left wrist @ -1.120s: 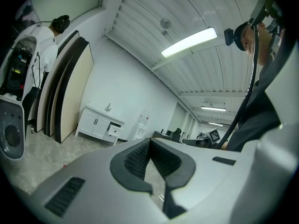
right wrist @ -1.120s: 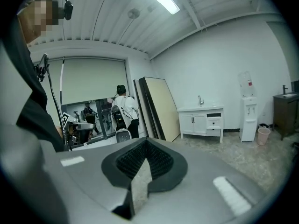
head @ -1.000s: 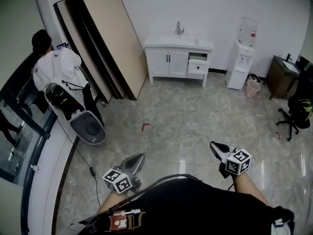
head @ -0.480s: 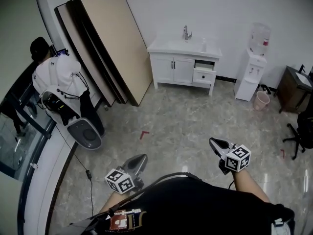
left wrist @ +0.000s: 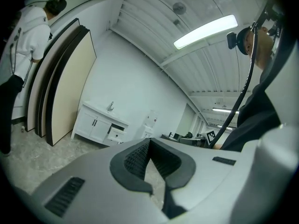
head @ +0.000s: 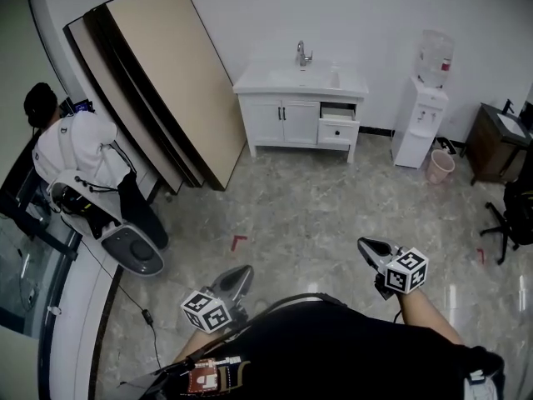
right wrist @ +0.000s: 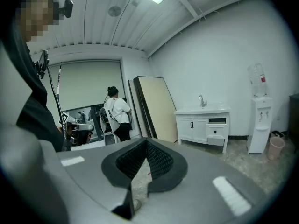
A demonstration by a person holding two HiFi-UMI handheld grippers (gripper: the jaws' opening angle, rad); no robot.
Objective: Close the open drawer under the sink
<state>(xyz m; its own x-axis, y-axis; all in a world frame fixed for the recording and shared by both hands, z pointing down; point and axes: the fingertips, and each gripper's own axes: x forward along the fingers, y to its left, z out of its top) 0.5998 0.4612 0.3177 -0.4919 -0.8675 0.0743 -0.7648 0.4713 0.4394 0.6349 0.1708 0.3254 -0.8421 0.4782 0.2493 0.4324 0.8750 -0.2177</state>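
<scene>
I found the left tool point(head: 240, 272) and right tool point(head: 366, 246) shut, empty, well apart from the open drawer point(head: 337, 131); advise pushing its front squarely.

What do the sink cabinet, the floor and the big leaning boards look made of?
Sink cabinet: probably white painted or laminated wood, matte, with dark handles. Floor: polished stone-look tile, grey veining and glossy reflections. Leaning boards: likely laminated panel, flat beige face, dark edges.

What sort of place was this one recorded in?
Likely an office or lab corner staged for testing, not a real bathroom: a sink cabinet stands beside a water dispenser, and large boards lean on the wall.
</scene>
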